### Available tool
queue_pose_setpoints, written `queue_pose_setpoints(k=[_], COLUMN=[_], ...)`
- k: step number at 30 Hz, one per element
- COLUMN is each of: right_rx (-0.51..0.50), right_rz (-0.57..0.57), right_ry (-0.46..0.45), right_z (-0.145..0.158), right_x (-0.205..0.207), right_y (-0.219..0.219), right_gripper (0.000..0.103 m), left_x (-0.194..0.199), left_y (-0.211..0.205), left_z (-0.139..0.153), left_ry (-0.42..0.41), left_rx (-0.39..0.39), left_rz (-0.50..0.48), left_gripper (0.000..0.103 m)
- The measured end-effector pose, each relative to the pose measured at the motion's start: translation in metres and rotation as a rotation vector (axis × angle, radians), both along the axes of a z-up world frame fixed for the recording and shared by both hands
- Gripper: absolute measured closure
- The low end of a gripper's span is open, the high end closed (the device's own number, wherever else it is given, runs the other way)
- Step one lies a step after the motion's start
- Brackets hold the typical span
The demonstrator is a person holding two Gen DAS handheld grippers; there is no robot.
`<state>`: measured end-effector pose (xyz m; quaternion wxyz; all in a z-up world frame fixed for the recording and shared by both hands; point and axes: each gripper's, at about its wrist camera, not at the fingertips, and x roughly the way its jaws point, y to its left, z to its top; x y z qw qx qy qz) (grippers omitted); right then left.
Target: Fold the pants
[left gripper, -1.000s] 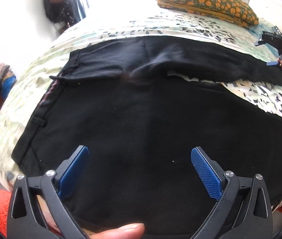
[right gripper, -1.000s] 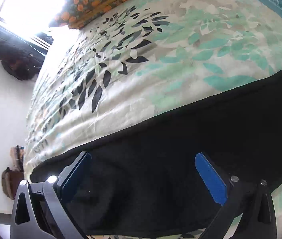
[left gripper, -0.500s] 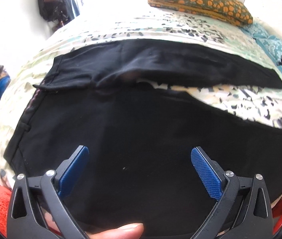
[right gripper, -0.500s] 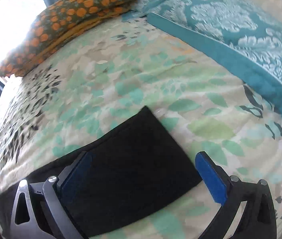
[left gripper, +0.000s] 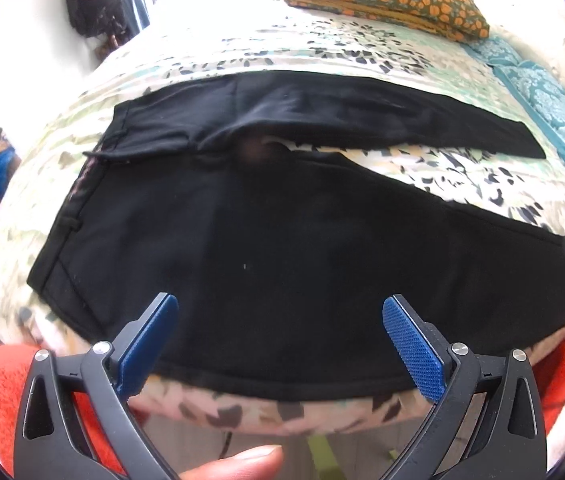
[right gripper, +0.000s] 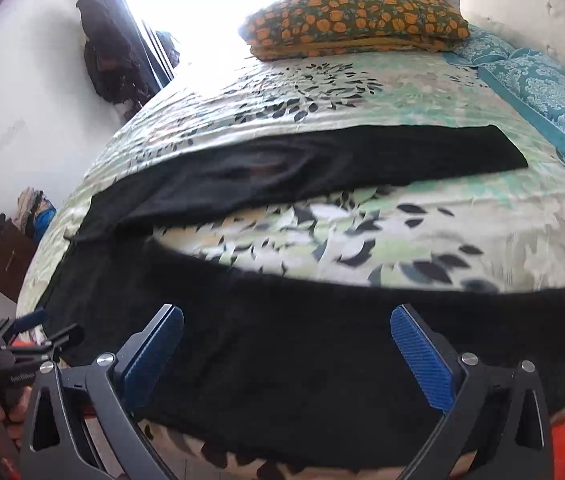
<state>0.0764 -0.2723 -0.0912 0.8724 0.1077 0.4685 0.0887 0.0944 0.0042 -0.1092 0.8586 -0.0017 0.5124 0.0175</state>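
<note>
Both claws gape wide: left claw point(left gripper: 280, 340) and right claw point(right gripper: 286, 350) hover over black pants point(left gripper: 302, 248) spread on the bed point(left gripper: 442, 168).

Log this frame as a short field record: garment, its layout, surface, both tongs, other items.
garment: black pants
layout: spread flat, legs splayed apart, not yet folded
surface: leaf-print bedsheet
left tongs: open, over the near leg, holding nothing
right tongs: open, over the near leg, holding nothing
other items: orange floral pillow, teal patterned pillow

Bare bedspread point(right gripper: 422, 220) lies between the spread pants point(right gripper: 282, 360) legs.
</note>
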Motion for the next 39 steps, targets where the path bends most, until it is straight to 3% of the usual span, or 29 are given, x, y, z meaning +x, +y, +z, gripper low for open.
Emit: queue_pose_setpoints(k=[5, 12, 18, 33, 39], right_rx=[-0.107, -0.153, -0.165, -0.187, -0.167], right_rz=[0.086, 0.123, 0.132, 0.144, 0.136], right_ry=[-0.046, -0.125, -0.161, -0.15, -0.131], right_z=[0.011, 0.04, 0.046, 0.037, 0.03], right_x=[-0.041, -0.067, -0.076, -0.082, -0.081], right_y=[0.036, 0.058, 0.065, 0.065, 0.058], right_gripper=[0.0, 0.0, 0.0, 0.0, 0.0], left_x=[-0.026, -0.044, -0.052, -0.059, -0.054], left_y=[-0.004, -0.006, 0.0, 0.009, 0.006], left_z=[0.006, 0.02, 0.026, 0.022, 0.017], left_ry=[-0.023, -0.07, -0.091, -0.059, -0.049], left_rx=[-0.008, -0.009, 0.001, -0.011, 0.03], left_rz=[-0.021, -0.027, -0.016, 0.019, 0.024], left_gripper=[0.001, 0.001, 0.001, 0.001, 0.001])
